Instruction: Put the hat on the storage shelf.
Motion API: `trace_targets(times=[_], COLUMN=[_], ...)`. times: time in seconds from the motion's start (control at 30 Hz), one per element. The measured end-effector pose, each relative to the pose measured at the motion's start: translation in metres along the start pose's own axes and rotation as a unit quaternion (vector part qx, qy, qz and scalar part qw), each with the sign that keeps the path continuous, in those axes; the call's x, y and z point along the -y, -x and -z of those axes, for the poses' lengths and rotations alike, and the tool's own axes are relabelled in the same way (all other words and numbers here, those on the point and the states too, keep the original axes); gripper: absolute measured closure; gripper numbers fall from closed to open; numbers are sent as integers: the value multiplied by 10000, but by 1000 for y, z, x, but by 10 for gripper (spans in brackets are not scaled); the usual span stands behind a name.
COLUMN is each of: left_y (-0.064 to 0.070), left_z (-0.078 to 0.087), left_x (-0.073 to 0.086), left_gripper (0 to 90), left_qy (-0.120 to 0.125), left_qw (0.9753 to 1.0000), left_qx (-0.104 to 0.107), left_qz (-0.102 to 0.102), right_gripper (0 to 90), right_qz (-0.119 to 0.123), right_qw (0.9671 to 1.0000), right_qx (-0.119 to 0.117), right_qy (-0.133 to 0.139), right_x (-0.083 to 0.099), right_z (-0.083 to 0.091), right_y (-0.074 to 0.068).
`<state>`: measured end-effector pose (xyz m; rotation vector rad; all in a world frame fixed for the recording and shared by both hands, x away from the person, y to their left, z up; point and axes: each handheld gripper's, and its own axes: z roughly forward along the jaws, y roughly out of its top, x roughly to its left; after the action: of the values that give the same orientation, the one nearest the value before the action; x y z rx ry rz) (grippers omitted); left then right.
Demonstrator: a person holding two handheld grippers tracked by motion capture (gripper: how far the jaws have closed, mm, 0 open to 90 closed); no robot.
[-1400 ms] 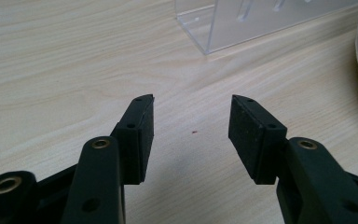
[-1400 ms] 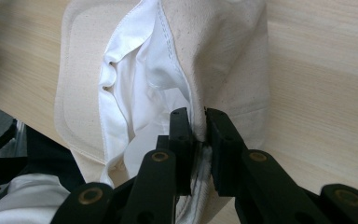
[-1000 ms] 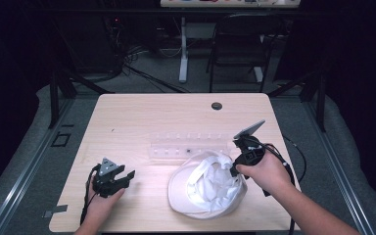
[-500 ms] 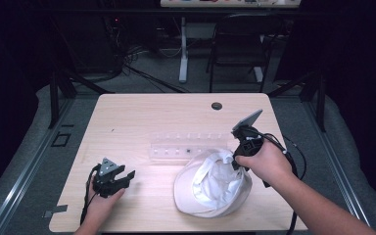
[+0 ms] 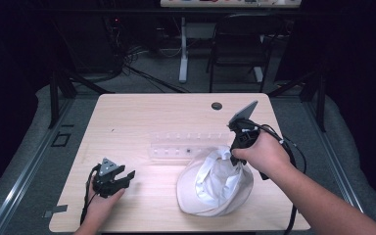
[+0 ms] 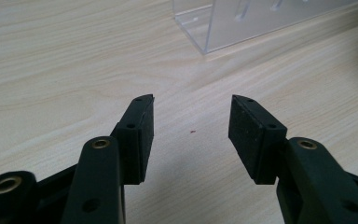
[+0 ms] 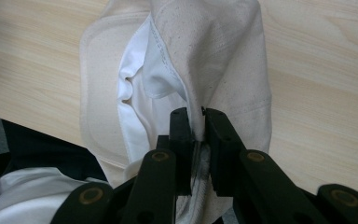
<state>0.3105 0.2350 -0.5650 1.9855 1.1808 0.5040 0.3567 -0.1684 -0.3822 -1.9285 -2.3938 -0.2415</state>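
The right gripper (image 7: 196, 122) is clamped on a fold of the cream-white cotton cap with a stiff rounded brim (image 5: 215, 183), pinching the crown's edge between its two black jaws; in the right gripper view the cloth runs straight up from the pinch, so the hold looks firm but narrow. The cap sits at the near right of the pale wooden table (image 5: 142, 112), its brim flat on the wood and its crown partly raised, just in front of the clear plastic rack with small pegs (image 5: 186, 147).

The step in hand appears to be lifting or turning the cap by its crown; to do it well, raise slowly and straight, since a thin pinch of cloth can slide out under the brim's weight; watch that the brim clears the rack rather than catching on it.

The left gripper (image 6: 191, 126) rests low at the near left, jaws spread apart over bare wood, holding nothing; it could come across to steady the brim if the cloth sags.
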Motion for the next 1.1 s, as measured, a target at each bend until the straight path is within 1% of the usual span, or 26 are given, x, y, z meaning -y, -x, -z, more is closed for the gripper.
trace_targets(times=[0.03,0.1,0.13,0.17,0.3,0.37,0.4,0.47,0.5,0.53,0.57,0.67,0.73,0.77,0.83,0.9,0.93,0.97,1.03,1.07,1.1], left_y=[0,0,0,0,0,0,0,0,0,0,0,0,0,0,0,0,0,0,0,0,0], left_z=[0,0,0,0,0,0,0,0,0,0,0,0,0,0,-1,-1,-1,-1,-1,-1,0], left_x=[0,0,0,0,0,0,0,0,0,0,0,0,0,0,0,0,0,0,0,0,0], left_gripper=[510,510,511,511,511,510,510,510,510,510,510,510,510,510,510,510,510,510,510,510,510], left_qy=[-2,-3,-3,-2,0,-4,-3,-13,-6,-4,0,-2,-5,-8,-21,-21,-23,-23,-18,-18,-31], left_qw=[10000,10000,10000,10000,10000,10000,10000,10000,10000,10000,10000,10000,10000,10000,10000,10000,10000,10000,10000,10000,10000], left_qx=[-2,-3,-2,-3,0,0,0,-4,0,6,4,3,7,5,10,8,9,9,9,11,5], left_qz=[1,1,1,-2,-1,3,6,6,5,1,4,10,5,2,-11,-3,-4,-4,-5,-3,1], right_gripper=[819,820,820,820,820,820,820,820,820,820,820,820,820,820,820,820,820,820,820,819,820], right_qz=[-5,-44,61,-24,-87,-132,-200,-217,-225,-276,-320,-307,-315,-385,-389,-418,-407,-472,-451,-481,-539], right_qw=[10000,10000,9999,10000,10000,9999,9997,9996,9996,9996,9994,9995,9994,9992,9992,9990,9990,9988,9987,9986,9984], right_qx=[-24,-29,10,21,26,-22,-83,-129,-117,-88,-88,-36,62,75,68,114,129,113,127,102,45], right_qy=[-30,6,-117,-42,-37,-63,-62,-97,-105,-44,-20,-66,-102,-88,-100,-86,-127,-87,-186,-205,-152], right_x=[-1,-2,-3,-3,-4,-6,-7,-8,-9,-9,-11,-12,-12,-13,-14,-14,-15,-15,-17,-17,-18], right_z=[4,6,10,13,19,23,28,31,34,36,41,46,50,53,55,58,61,61,65,66,67], right_y=[0,-1,0,-2,-3,-2,-1,1,1,2,3,4,5,6,6,7,9,9,13,15,17])
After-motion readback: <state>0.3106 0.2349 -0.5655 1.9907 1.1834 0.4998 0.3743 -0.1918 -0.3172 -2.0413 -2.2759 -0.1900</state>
